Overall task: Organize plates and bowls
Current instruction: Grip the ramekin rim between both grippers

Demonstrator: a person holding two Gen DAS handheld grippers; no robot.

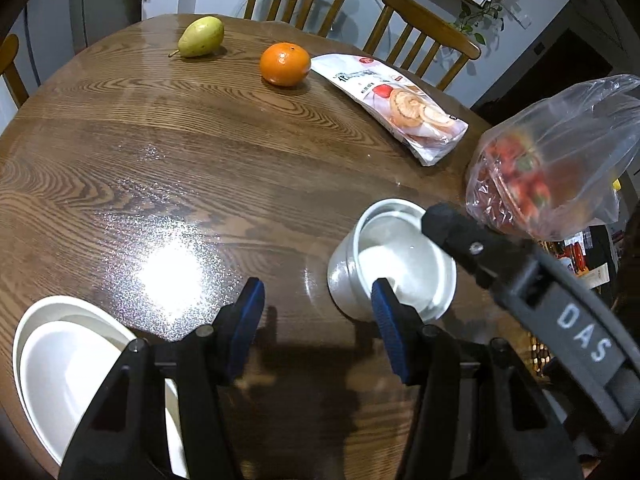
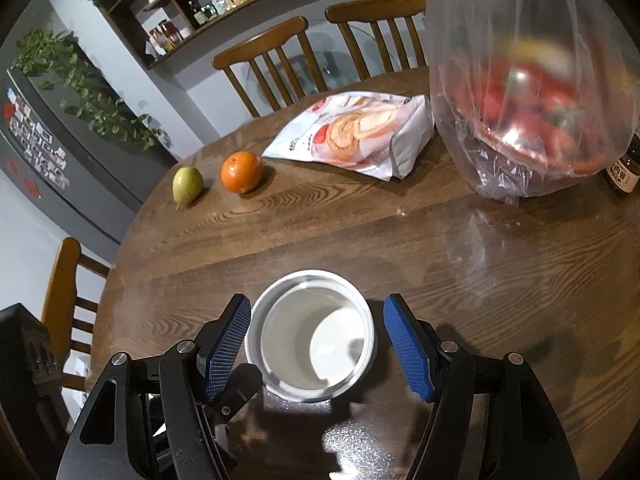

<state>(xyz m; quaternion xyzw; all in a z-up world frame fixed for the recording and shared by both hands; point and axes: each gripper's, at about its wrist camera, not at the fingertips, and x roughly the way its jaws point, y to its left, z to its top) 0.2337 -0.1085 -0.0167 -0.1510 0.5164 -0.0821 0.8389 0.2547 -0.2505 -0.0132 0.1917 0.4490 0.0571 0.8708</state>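
While the left gripper (image 1: 320, 324) tilts down over the wooden table (image 1: 160, 168) with jaws apart and empty, stacked white plates (image 1: 60, 364) lie left of its fingers. From the right wrist, the right gripper (image 2: 318, 344) straddles stacked white bowls (image 2: 312, 336), pads not touching, innermost empty.

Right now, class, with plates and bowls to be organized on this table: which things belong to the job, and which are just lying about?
Part of the job:
- stacked white bowls, between the open right gripper
- stacked white plates, at the table's near edge

Just lying about:
- pear
- orange
- snack packet
- clear bag of red fruit
- brown bottle
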